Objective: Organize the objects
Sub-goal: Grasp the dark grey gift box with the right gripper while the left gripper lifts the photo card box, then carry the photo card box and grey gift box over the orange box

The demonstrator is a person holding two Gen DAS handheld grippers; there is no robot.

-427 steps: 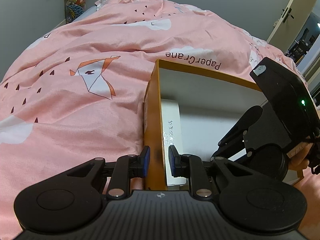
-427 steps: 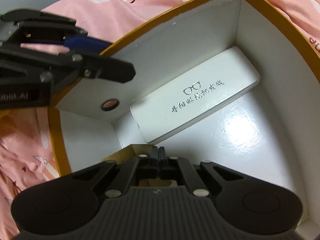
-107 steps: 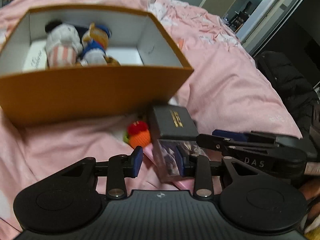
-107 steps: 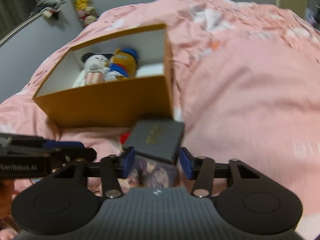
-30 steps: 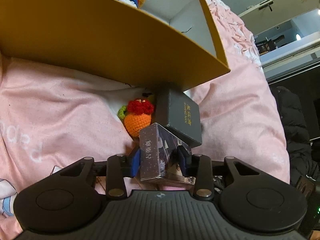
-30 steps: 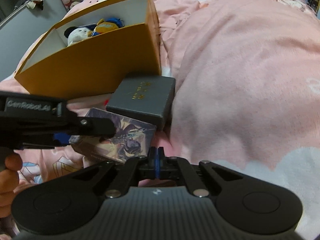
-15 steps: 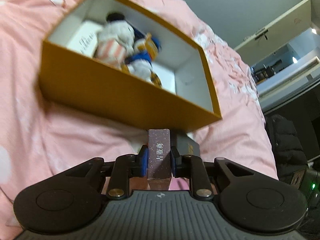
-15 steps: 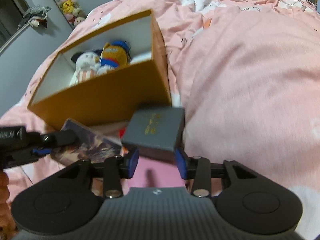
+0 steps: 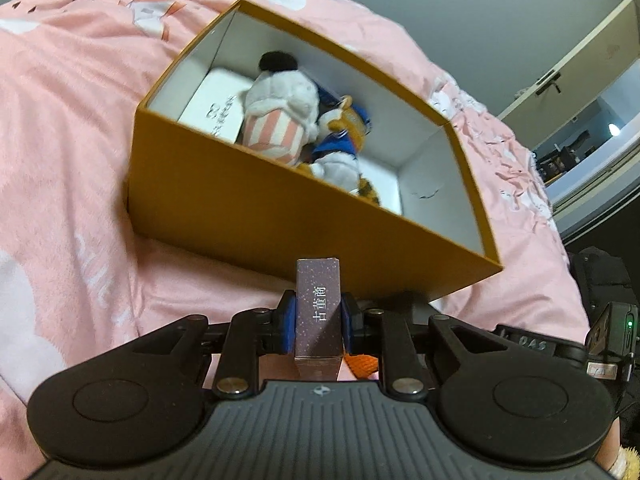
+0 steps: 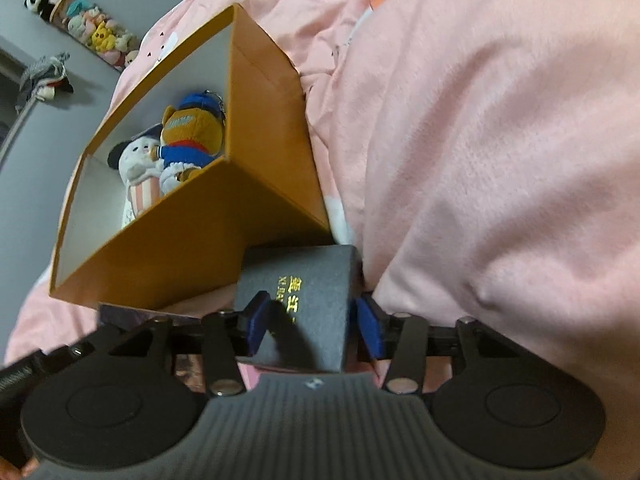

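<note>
An open orange box lies on the pink bed; it also shows in the right wrist view. Inside are a white plush, an orange and blue plush and a white glasses case. My left gripper is shut on a purple card box, held on edge in front of the orange box. My right gripper is shut on a dark grey box with gold lettering, held near the orange box's near corner.
A crocheted orange toy lies on the pink duvet below my left gripper. Plush toys hang on the far wall. A wardrobe door and a dark jacket are at the right.
Both grippers have lifted their boxes off the bed and moved them closer to the orange box. The right gripper has closed on the grey box since one second ago.
</note>
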